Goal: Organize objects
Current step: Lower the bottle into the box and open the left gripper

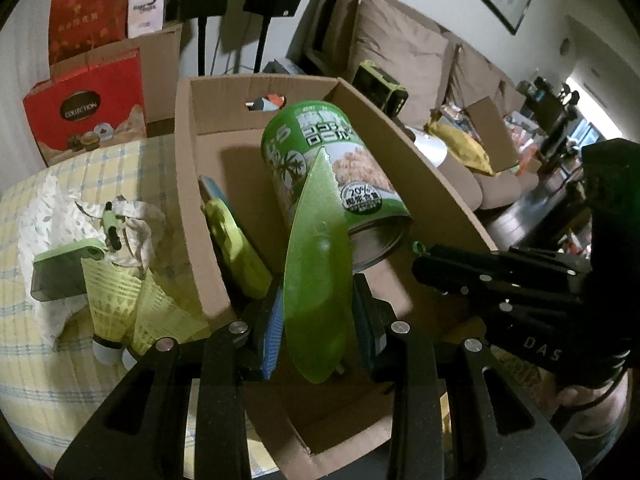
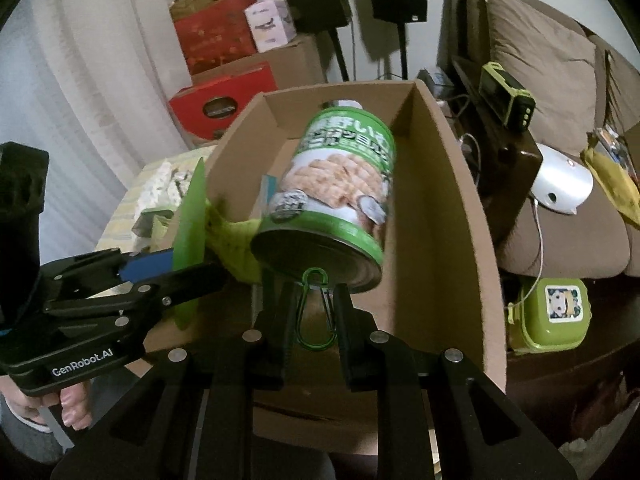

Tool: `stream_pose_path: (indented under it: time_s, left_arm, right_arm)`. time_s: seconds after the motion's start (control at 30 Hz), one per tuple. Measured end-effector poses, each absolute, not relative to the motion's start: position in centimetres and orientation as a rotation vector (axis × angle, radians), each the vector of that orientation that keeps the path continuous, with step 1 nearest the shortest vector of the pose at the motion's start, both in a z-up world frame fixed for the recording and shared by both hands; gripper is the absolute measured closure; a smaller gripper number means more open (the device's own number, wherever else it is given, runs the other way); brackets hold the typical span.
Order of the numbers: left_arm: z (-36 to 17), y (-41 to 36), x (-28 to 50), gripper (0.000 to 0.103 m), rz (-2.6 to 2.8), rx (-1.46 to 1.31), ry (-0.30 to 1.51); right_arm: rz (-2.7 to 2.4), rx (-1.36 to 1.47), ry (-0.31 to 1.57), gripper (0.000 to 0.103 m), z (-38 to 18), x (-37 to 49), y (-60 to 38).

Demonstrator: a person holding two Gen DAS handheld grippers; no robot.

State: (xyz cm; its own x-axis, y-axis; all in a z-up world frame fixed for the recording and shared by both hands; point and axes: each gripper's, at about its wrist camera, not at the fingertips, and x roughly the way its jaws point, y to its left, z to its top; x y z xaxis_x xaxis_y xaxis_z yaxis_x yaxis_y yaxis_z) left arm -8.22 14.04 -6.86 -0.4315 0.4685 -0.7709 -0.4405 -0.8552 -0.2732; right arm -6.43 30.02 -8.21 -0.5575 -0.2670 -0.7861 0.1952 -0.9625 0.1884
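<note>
An open cardboard box (image 1: pixel 420 168) (image 2: pixel 452 216) holds a green printed can (image 1: pixel 332 160) (image 2: pixel 336 196) lying tilted on its side. Beside the can lies a yellow-green flat item (image 1: pixel 236 248) (image 2: pixel 236 248). My left gripper (image 1: pixel 316 312) is shut on a translucent green plastic paddle (image 1: pixel 316 264) at the box's near edge. The right wrist view shows that gripper (image 2: pixel 180 260) and the paddle (image 2: pixel 192 220) at the box's left wall. Over the box's near end, just below the can's base, my right gripper (image 2: pixel 316 300) (image 1: pixel 420 254) is shut on a green carabiner (image 2: pixel 310 320).
Left of the box, on a checked cloth (image 1: pixel 28 340), stand yellow shuttlecocks (image 1: pixel 116 292) and a green-lidded case (image 1: pixel 64 272). Red gift boxes (image 1: pixel 88 112) and speaker stands (image 1: pixel 260 52) sit behind. A brown sofa (image 1: pixel 400 48) and a green lunch box (image 2: pixel 556 316) lie to the right.
</note>
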Motion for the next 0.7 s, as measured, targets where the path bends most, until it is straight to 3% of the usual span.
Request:
stream_pose_path:
  time_s: [0.1, 0.27, 0.37, 0.5, 0.7]
  left_arm:
    - [-7.5, 14.1, -8.3, 0.074, 2.286, -1.263, -0.048]
    - [-7.4, 14.3, -8.3, 0.072, 2.286, -1.268, -0.049]
    - [-7.2, 14.3, -8.2, 0.061, 2.285, -1.263, -0.057]
    - [-6.5, 14.1, -7.9, 0.058, 2.292, -1.243, -0.056]
    - [-4.7, 12.6, -7.7, 0.051, 2.331, -1.193, -0.074]
  right_arm:
    - [-2.558, 1.337, -0.114, 0.085, -8.8, -6.6, 30.2]
    - [-2.549, 1.377, -0.12, 0.075, -9.8, -6.7, 30.2]
    - [-2.553, 1.379, -0.134, 0.071, -9.8, -6.7, 30.2]
    - [-2.562, 1.349, -0.152, 0.07, -9.1, -6.5, 30.3]
    - [-2.582, 1.295, -0.161, 0.055, -7.7, -6.4, 30.0]
